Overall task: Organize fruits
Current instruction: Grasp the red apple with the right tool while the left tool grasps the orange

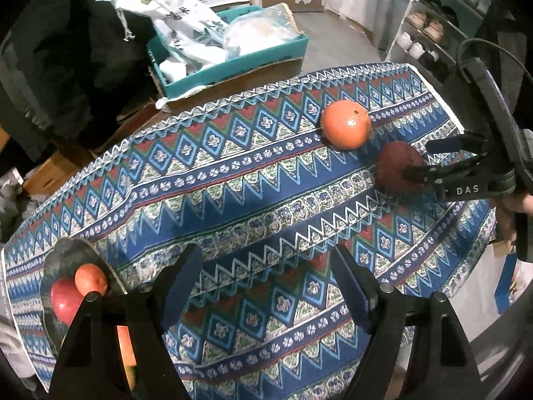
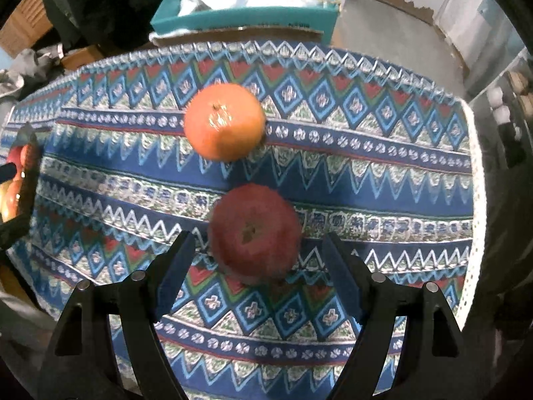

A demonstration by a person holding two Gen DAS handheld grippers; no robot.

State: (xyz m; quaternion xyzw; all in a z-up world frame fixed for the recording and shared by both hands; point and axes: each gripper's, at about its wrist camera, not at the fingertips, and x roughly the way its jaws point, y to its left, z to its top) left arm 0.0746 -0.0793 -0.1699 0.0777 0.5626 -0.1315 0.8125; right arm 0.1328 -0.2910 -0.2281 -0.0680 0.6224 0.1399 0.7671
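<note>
Patterned tablecloth (image 2: 366, 180) covers table; teal box (image 1: 233, 63) beyond.

Both wrist views downward, sharing tablecloth (image 1: 233, 180), orange (image 2: 225, 121).

Only readable txt: white letters "DAS" on the black body of the right gripper (image 1: 429, 160), seen off to the left gripper's far right. Printing on teal box (image 1: 233, 63) edge too blurred.
</note>
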